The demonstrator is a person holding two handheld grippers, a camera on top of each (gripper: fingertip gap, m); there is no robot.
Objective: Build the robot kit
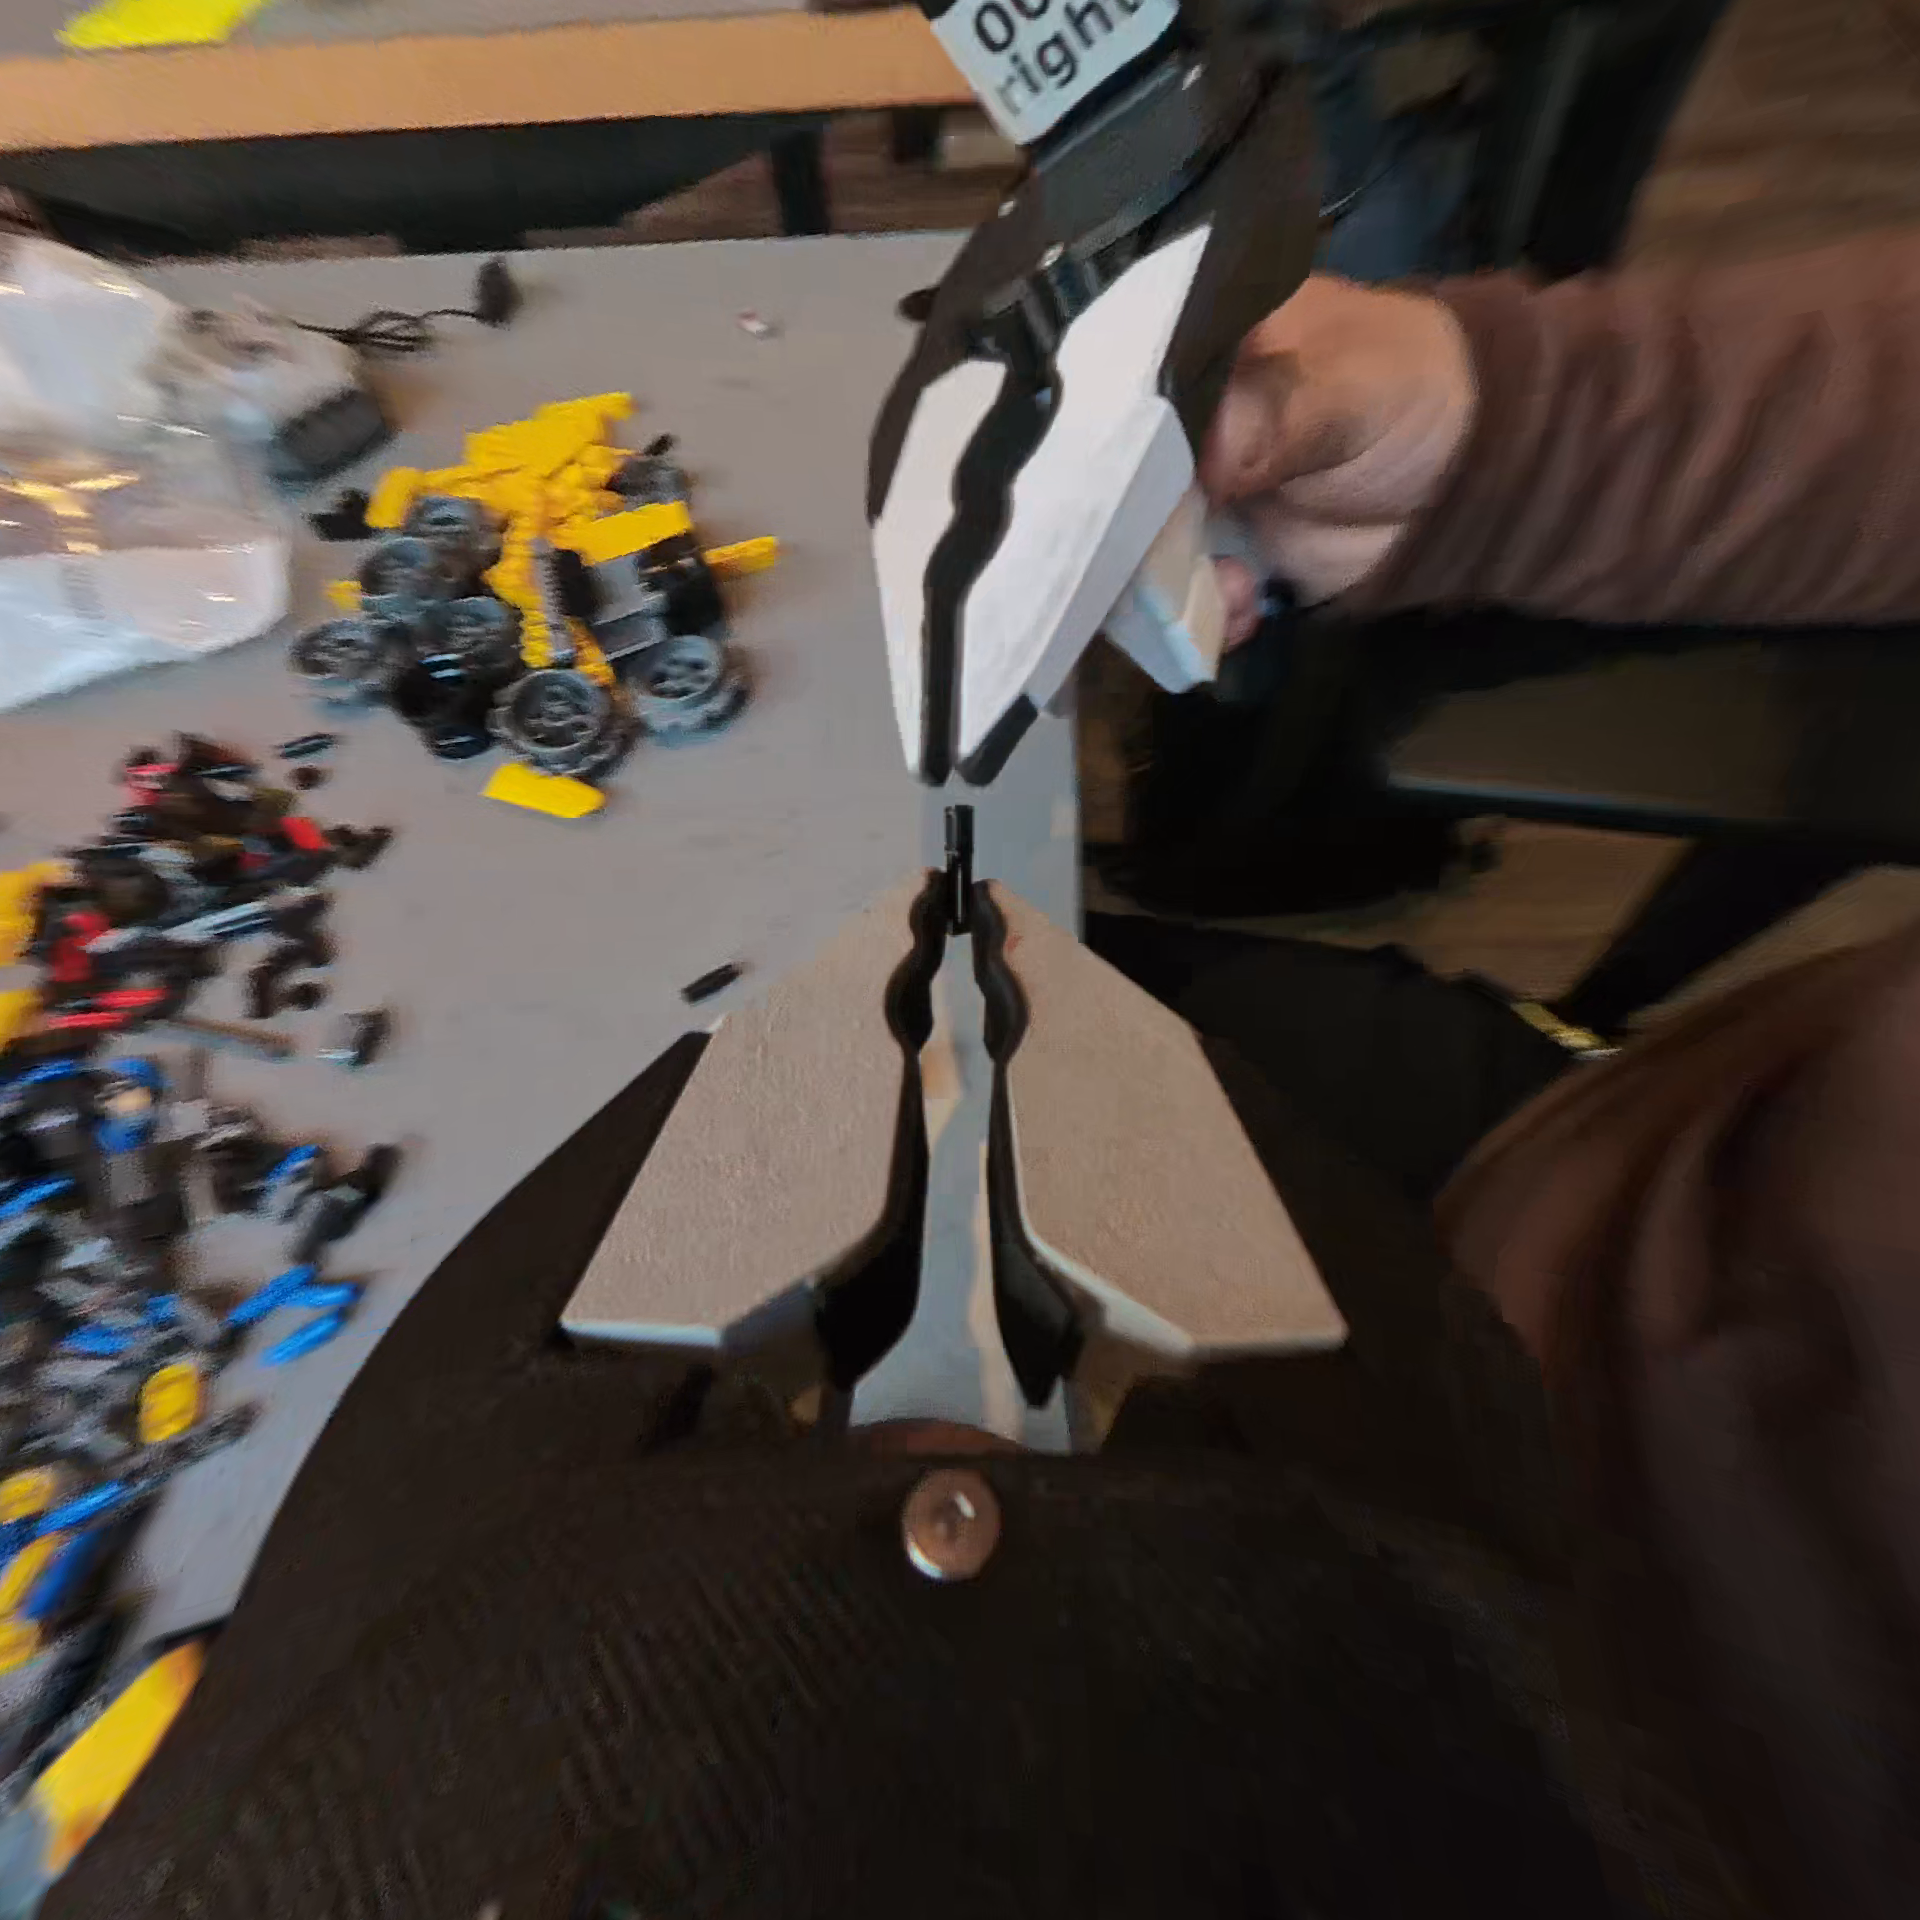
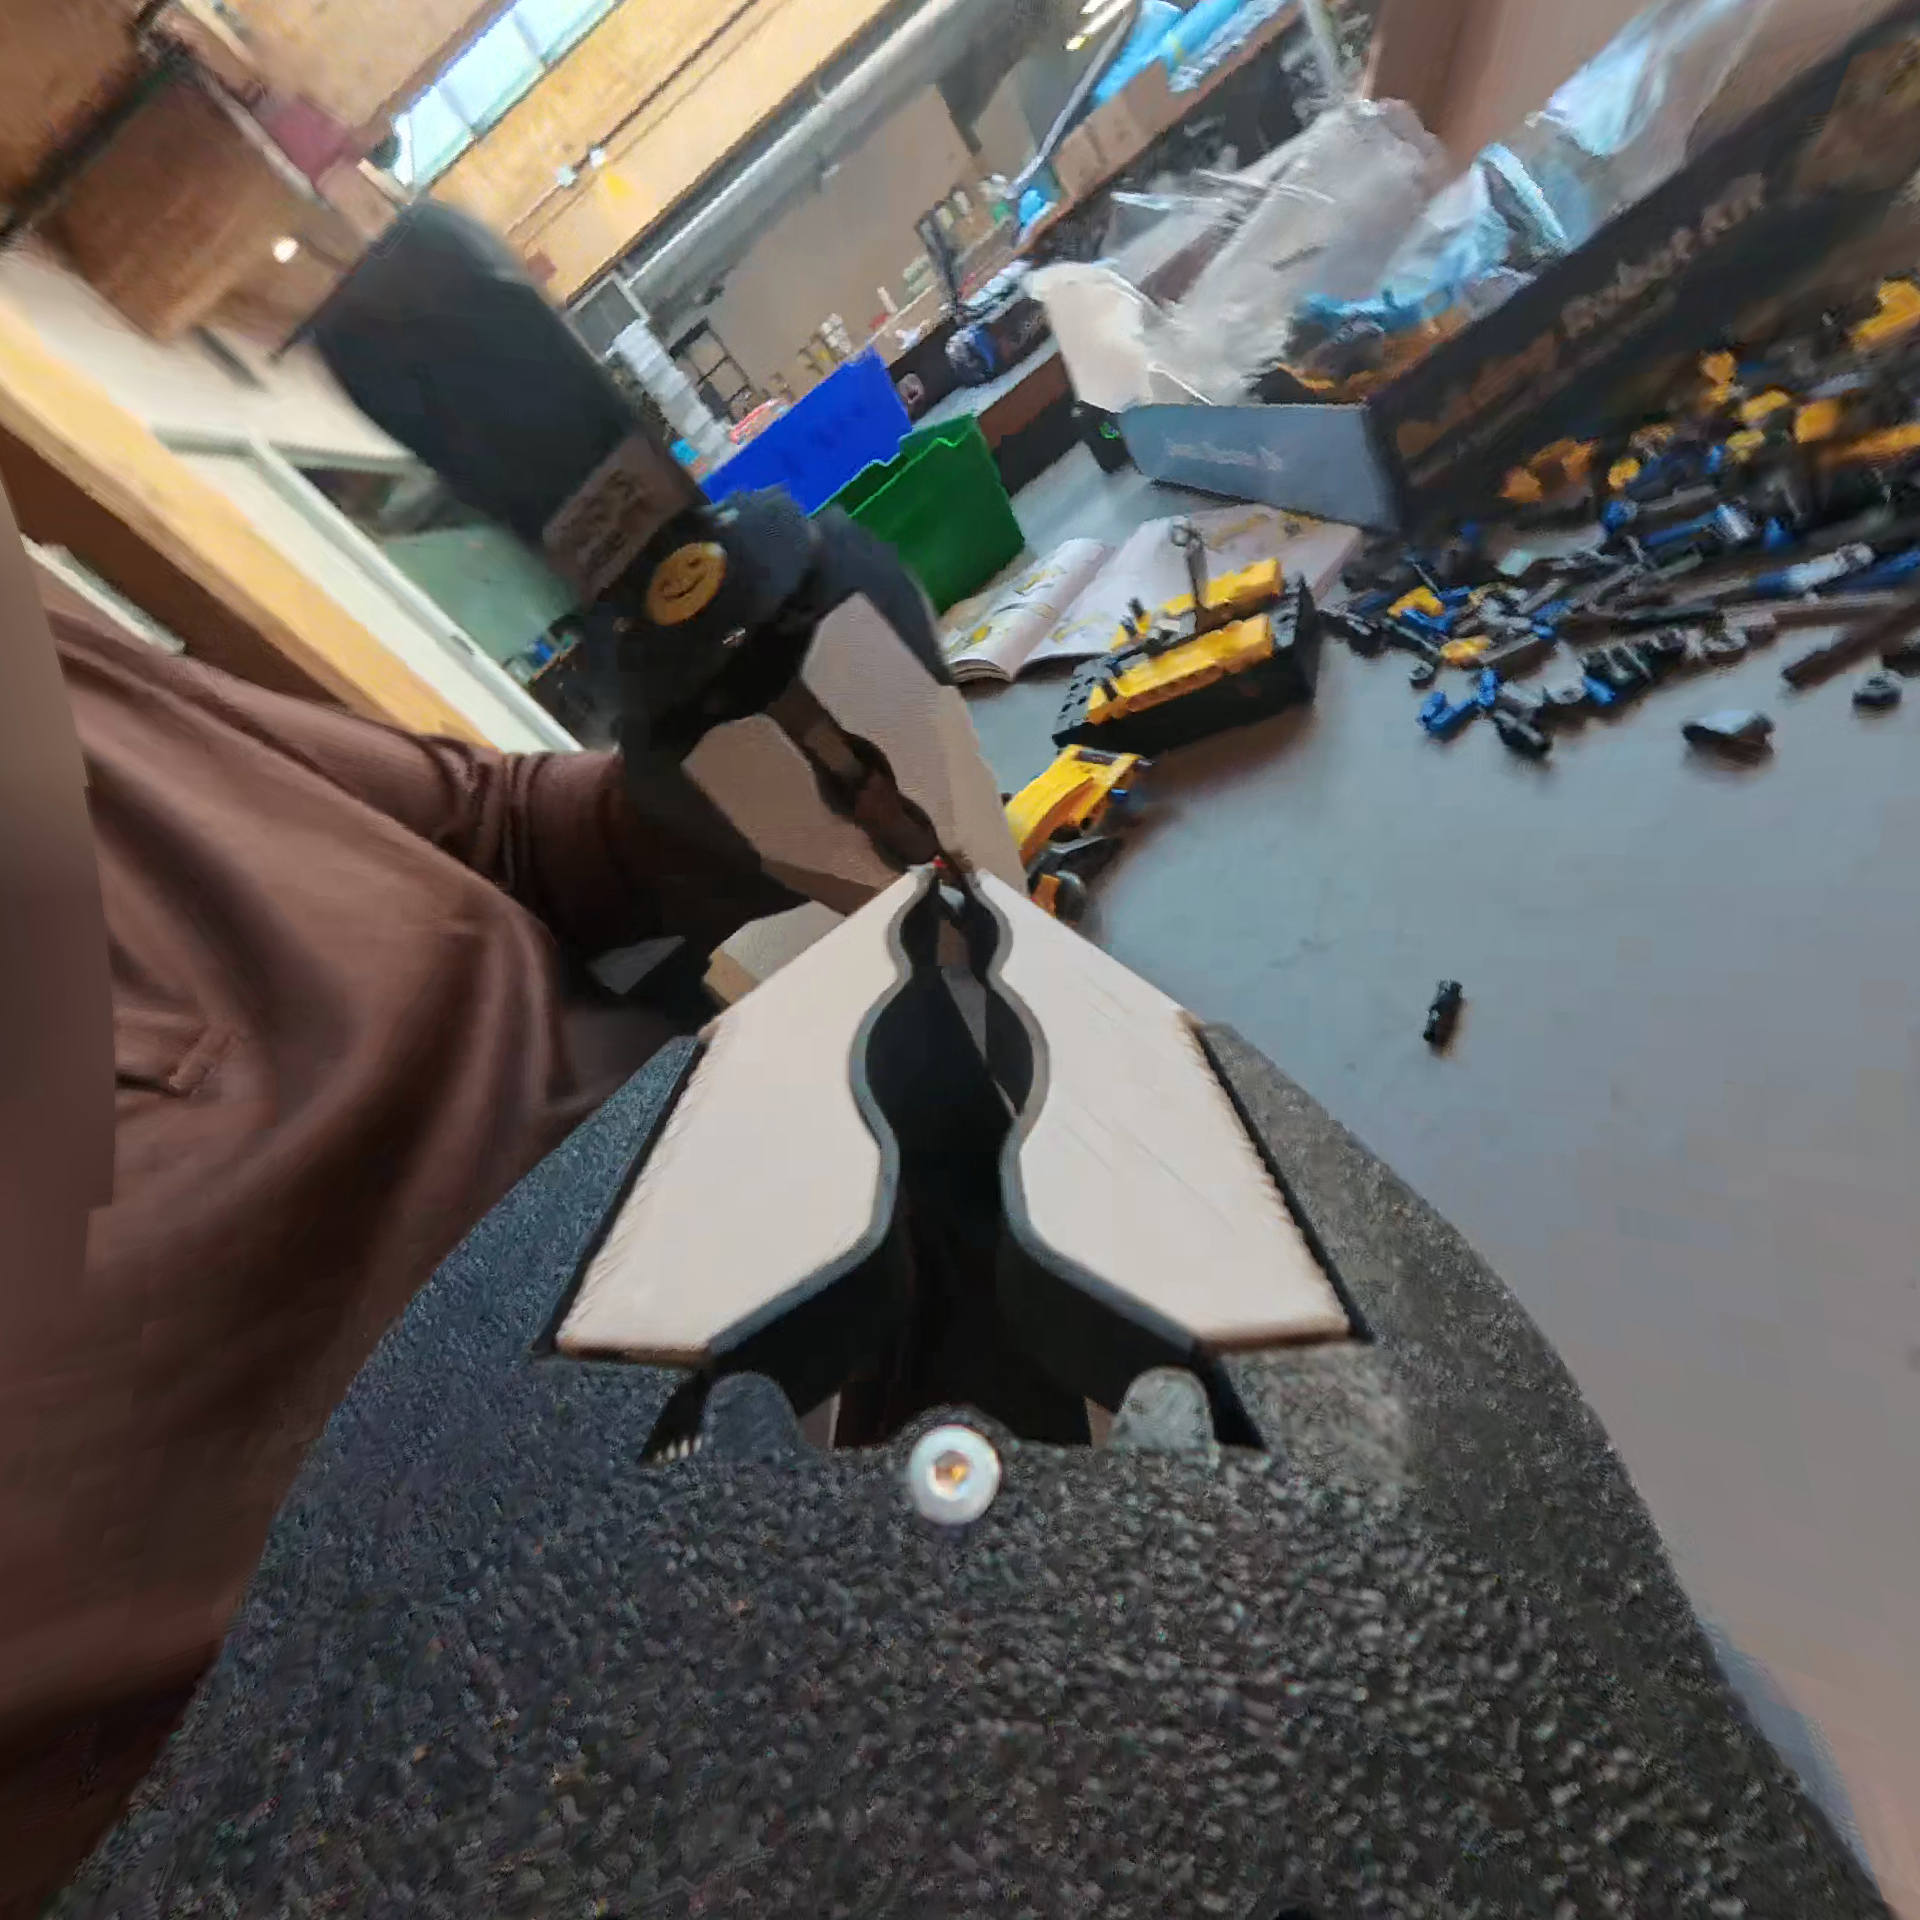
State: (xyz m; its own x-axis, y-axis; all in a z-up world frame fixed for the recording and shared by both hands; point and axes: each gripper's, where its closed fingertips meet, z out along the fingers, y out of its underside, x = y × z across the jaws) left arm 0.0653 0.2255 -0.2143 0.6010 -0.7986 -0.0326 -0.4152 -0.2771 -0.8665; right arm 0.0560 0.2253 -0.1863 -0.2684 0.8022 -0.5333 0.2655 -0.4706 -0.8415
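A: What has your left tool [image 1: 957,902] got?

B: Its tips are pinching a small black pin [image 1: 956,854], a slim building-toy connector, which stands up past the tips over the near edge of the grey worktop [image 1: 644,894].

A: And the right tool [image 1: 940,774]?

B: Seen from the left wrist, it points down at the pin from above, its tips nearly together and just apart from the pin's free end. My hand [image 1: 1340,457] grips its handle. From its own camera the right tool [image 2: 948,896] has its tips close together right at the left tool's [image 2: 940,857] tips; I cannot tell whether they press on anything, since that spot is blurred.

A: What lies around?

B: On the worktop, left of the tools, a heap of yellow pieces and grey wheels [image 1: 540,603], a red-and-black heap [image 1: 177,894], a blue-and-black heap [image 1: 156,1226], and a clear plastic bag [image 1: 114,468]. A loose black pin [image 1: 712,981] lies near my left tool. Farther off in the right wrist view are a part-built yellow and black model [image 2: 1195,655], an open instruction booklet [image 2: 1081,592], and blue and green bins [image 2: 883,468].
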